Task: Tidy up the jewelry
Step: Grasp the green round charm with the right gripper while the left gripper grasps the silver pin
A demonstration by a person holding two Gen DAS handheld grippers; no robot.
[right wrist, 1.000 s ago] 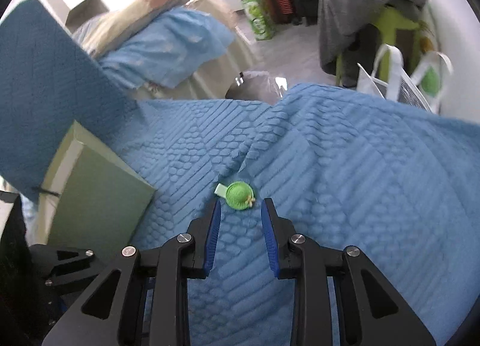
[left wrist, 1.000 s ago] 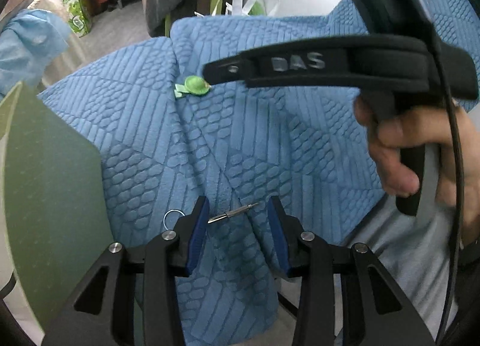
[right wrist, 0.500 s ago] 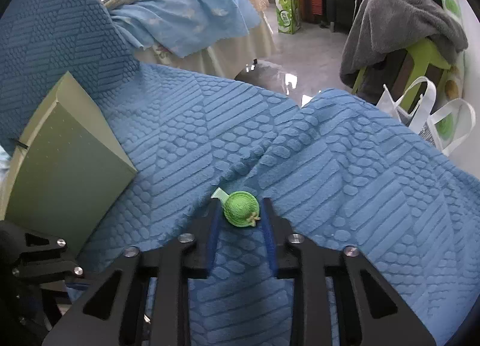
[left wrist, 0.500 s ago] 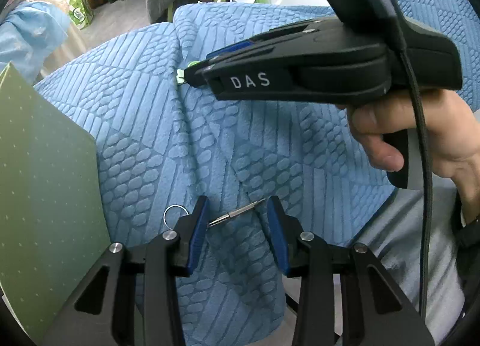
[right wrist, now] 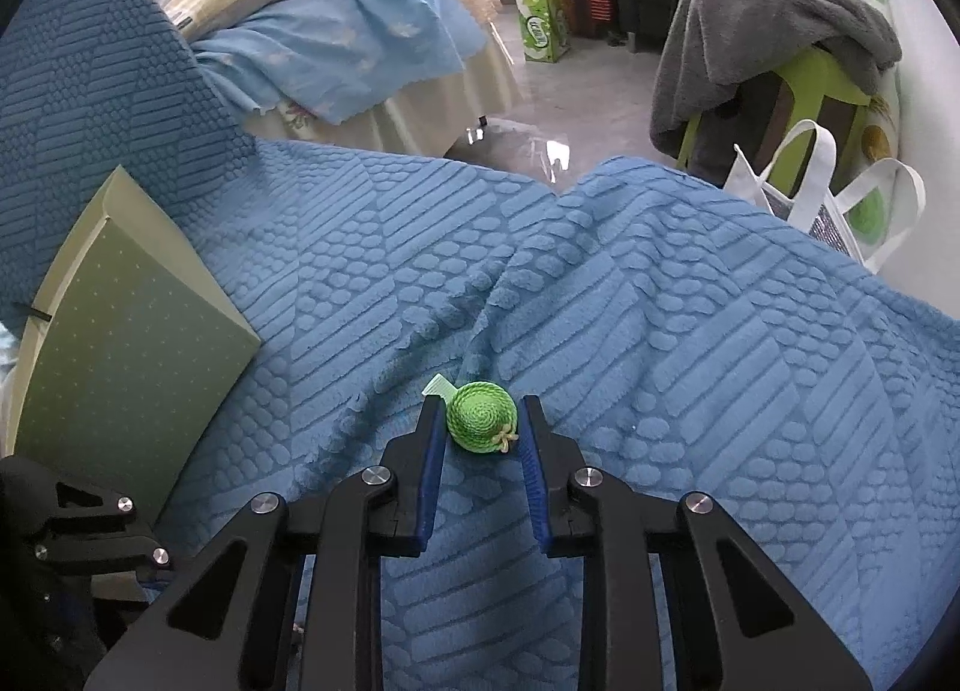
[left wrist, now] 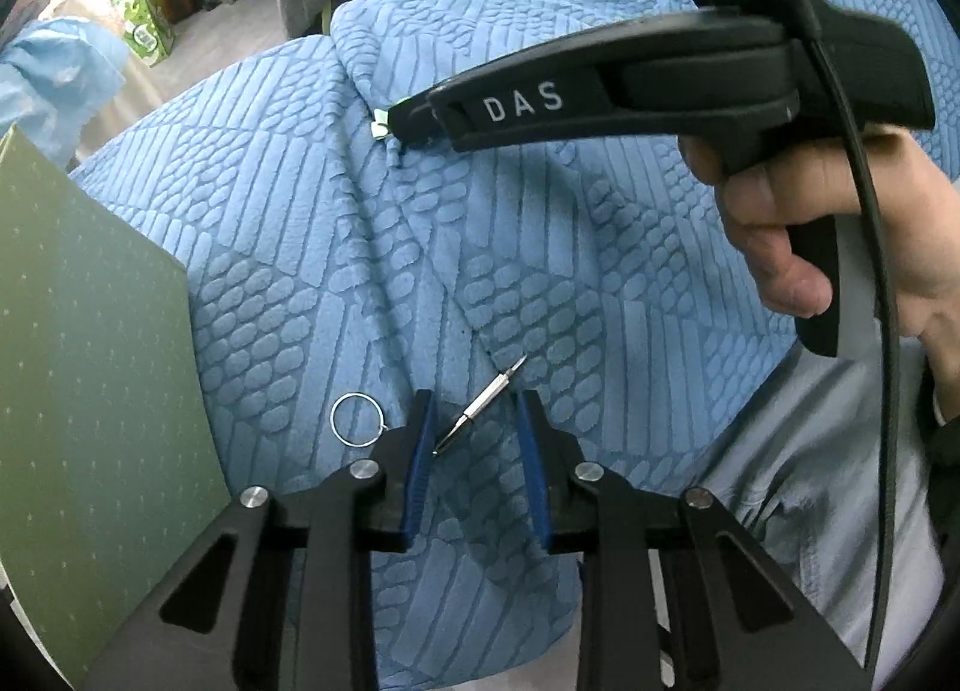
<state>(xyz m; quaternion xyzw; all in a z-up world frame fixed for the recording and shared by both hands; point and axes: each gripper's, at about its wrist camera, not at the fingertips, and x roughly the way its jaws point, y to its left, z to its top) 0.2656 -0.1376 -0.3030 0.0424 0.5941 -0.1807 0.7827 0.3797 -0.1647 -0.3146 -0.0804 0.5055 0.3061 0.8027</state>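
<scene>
The blue blanket [right wrist: 660, 331] carries everything, its soft folds keeping small pieces from rolling. The green box [right wrist: 126, 343] lies at its left edge, which I judge the destination. My right gripper [right wrist: 483, 430] brackets the green hat clip [right wrist: 482, 417], pads close on either side, contact uncertain, I judge for a lift. My left gripper [left wrist: 474, 433] is parted around the silver pin [left wrist: 480, 404], not touching; the ring [left wrist: 356, 419] sits just left.

White "DAS" on right gripper [left wrist: 414, 130] body.
</scene>
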